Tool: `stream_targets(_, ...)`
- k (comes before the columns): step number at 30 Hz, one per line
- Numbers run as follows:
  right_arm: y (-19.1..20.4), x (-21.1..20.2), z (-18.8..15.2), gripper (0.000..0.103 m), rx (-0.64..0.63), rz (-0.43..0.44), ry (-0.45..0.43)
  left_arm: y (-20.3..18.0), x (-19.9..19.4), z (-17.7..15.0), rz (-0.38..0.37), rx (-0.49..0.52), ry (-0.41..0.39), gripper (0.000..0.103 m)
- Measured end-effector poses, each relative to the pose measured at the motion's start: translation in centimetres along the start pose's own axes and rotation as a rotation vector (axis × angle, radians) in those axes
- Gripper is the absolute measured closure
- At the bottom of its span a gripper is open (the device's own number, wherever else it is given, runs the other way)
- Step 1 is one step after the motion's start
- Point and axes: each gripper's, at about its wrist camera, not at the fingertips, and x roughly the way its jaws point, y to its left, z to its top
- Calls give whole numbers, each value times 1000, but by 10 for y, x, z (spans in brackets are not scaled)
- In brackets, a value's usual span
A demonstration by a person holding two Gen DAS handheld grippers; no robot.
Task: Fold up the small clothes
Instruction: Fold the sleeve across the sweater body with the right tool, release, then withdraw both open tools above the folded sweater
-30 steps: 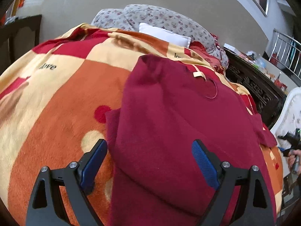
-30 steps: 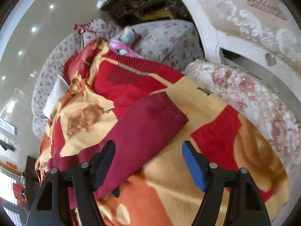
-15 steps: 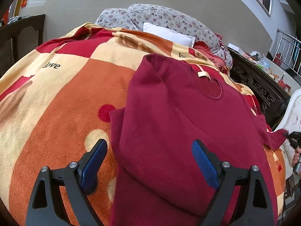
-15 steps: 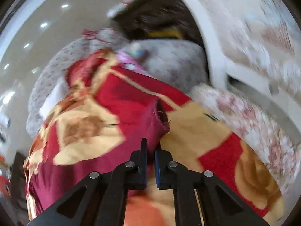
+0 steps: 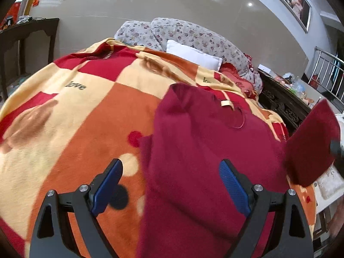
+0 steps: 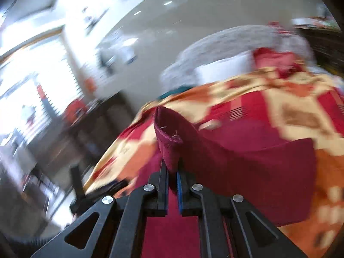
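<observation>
Two claws, one sweater. Starting at my left claw [image 5: 171,178]: its jaws stand wide and hold nothing, hovering over the near left edge of the maroon sweater [image 5: 200,150], whose long axis runs straight ahead from it toward the collar. Off to its right, the sleeve [image 5: 309,148] hangs lifted above the blanket [image 5: 86,116]. My right claw [image 6: 171,177] is clamped on that sleeve's cuff [image 6: 169,135], so it is the nearer one, and I judge the fold must travel leftward across the body.
</observation>
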Motion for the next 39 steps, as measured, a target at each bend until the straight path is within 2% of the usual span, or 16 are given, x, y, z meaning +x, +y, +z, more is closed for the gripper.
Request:
stream_targets(1, 22, 18, -17, 96, -25, 49, 43, 4, -4, -1, 2, -7, 2, 13)
stream_targets(3, 43, 38, -43, 96, -66, 84, 96, 14, -12, -4, -4, -42, 8, 12)
stream_targets(8, 95, 83, -112, 96, -233, 72, 255, 36, -29, -13, 29, -92, -15, 13)
stream_targets(15, 105, 106, -140, 96, -357, 29, 356, 53, -33, -21, 51, -148, -8, 13)
stream_targets(21, 108, 120, -155, 92, -453, -29, 411, 35, -39, -22, 18, -100, -8, 13)
stream_targets(22, 111, 122, -159, 87, -482, -53, 411, 29, -42, -23, 6, -85, -11, 13)
stream_targets(23, 115, 121, -160, 70, -492, -54, 416, 22, -45, -24, -11, -64, -11, 13)
stream_targets(25, 122, 113, -162, 46, -474, 0, 439, 9, -50, -27, -46, -17, -1, 13)
stream_targets(28, 126, 78, -163, 46, -471, 71, 439, -21, -56, -35, -152, 113, 38, 13)
stream_targets(30, 119, 55, -155, 46, -476, 19, 412, -40, -58, -40, -211, 194, 63, 15)
stream_targets(31, 106, 44, -145, 46, -464, -54, 395, -50, -59, -45, -218, 244, 65, 20)
stream_targets(33, 79, 28, -124, 46, -438, -193, 359, -65, -51, -56, -195, 330, 103, 36)
stream_targets(34, 55, 21, -107, 46, -401, -272, 329, -67, -41, -62, -168, 346, 143, 50)
stream_targets(35, 40, 17, -96, 45, -374, -305, 307, -65, -27, -68, -143, 334, 206, 58)
stream_targets(37, 6, 17, -69, 45, -293, -338, 252, -56, -7, -76, -125, 286, 301, 59)
stream_targets(39, -11, 31, -52, 46, -260, -373, 238, -53, -6, -74, -134, 268, 302, 59)
